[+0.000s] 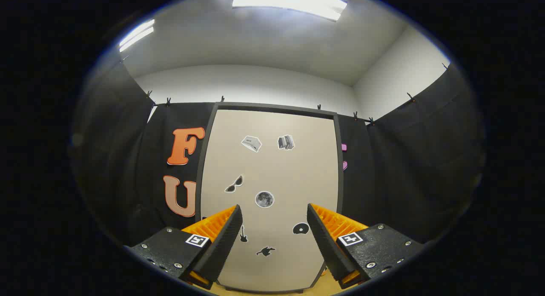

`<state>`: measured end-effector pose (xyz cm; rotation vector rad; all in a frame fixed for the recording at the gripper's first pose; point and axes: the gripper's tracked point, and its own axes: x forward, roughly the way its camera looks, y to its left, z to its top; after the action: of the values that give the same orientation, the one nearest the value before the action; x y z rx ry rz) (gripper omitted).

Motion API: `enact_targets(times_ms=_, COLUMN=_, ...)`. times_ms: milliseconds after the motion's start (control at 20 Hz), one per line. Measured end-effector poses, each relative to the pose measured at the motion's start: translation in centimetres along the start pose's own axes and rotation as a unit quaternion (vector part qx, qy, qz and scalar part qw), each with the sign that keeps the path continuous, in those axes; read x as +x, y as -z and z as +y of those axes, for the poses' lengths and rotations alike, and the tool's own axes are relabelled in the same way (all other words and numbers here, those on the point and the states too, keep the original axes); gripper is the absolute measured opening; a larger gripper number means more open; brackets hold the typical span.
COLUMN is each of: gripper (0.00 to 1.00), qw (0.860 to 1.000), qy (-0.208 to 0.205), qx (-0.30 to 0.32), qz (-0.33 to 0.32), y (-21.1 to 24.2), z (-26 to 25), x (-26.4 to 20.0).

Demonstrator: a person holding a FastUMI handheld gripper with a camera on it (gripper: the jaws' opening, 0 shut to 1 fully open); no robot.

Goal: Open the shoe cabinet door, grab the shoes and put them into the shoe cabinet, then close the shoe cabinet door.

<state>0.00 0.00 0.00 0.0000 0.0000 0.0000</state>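
The gripper (pixel 273 208) is held with its two fingers spread wide apart, nothing between them, pointing straight at the shoe cabinet door (pixel 272 159), which stands shut just beyond the fingertips. The door is a tall, pale beige panel set in a dark frame (pixel 205 151) that runs up both sides and across the top. Small stickers are scattered over the panel: a box-like shape (pixel 251 143) and a stack of books (pixel 286 142) near the top, a pair of sunglasses (pixel 234 184) lower down, a round grey moon (pixel 264 199) near the middle, and, between the fingers, a disc (pixel 300 228), a small guitar (pixel 243 234) and a dark silhouette figure (pixel 265 251). Black cloth (pixel 404 168) hangs on either side of the cabinet, held along its top edge by small clips (pixel 168 101). Above the cloth rise white walls (pixel 255 83) and a white ceiling with bright light panels (pixel 289 1). At the foot of the door a strip of light wooden floor (pixel 272 293) shows between the fingers.
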Motion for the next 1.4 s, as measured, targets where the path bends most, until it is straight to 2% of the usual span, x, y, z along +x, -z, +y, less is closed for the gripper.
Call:
enact_targets(times_ms=200, gripper=0.94, qw=1.0, qy=-0.023, qx=0.003, qz=0.007, y=0.4, z=1.7, x=0.1)
enact_targets(times_ms=900, gripper=0.95, qw=1.0, qy=-0.017, qx=-0.009, qz=0.012, y=0.3, z=2.3, x=0.4)
enact_targets(times_ms=1400, gripper=0.95, qw=0.997, qy=-0.062, qx=0.013, qz=0.039, y=3.0, z=7.1, x=1.8)
